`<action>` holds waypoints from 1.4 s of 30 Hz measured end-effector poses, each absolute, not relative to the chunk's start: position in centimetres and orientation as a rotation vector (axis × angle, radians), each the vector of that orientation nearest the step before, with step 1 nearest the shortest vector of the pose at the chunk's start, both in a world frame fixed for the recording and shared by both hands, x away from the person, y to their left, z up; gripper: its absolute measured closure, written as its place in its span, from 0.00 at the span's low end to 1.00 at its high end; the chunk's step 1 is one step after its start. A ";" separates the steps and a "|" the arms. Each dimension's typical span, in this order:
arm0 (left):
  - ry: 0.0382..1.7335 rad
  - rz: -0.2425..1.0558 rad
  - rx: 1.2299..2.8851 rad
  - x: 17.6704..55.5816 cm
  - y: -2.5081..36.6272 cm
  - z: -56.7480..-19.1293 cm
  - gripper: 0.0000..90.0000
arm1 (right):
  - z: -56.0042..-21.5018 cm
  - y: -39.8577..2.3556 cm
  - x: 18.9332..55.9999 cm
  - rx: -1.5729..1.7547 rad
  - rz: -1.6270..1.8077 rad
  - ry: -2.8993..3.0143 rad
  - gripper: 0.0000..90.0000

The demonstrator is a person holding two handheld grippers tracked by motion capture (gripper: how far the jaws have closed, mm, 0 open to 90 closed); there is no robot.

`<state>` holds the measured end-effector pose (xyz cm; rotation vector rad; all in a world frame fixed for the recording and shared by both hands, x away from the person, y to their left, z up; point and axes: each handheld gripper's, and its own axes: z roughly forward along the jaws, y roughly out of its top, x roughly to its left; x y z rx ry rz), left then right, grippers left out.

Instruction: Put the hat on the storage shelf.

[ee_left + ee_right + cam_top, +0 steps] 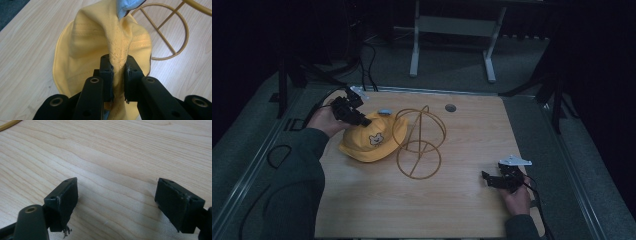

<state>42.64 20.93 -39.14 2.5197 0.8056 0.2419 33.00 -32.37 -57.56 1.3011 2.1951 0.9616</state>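
Yellow hat [369, 142], brim toward the wire stand [419, 142], pinched by left hand-held gripper [117, 72]; right hand-held gripper [116, 202] released

My grippers: left gripper [117, 75] and right gripper [116, 206], black jaws with brass-ringed screw holes, grey top plates, trailing black cables; dark green sleeves.

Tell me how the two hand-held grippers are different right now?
The left hand-held gripper is shut, pinching a fold of the yellow hat; the right hand-held gripper is wide open and holds nothing. The left one is at the table's far left by the hat, the right one near its front right corner. Both are black with two jaws.
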 end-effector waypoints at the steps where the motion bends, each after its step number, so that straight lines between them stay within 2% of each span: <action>1: 0.811 0.246 2.515 42.5 21.1 -39.0 0.88 | -57.6 -32.4 33.0 1.301 0.962 2.195 0.21; 25: 0.805 0.261 2.529 40.3 23.2 -37.2 0.88 | -57.6 -32.4 33.0 1.301 0.962 2.195 0.21; 42: 0.715 0.259 2.568 37.7 23.8 -35.3 0.88 | -57.6 -32.3 33.0 1.305 0.964 2.193 0.21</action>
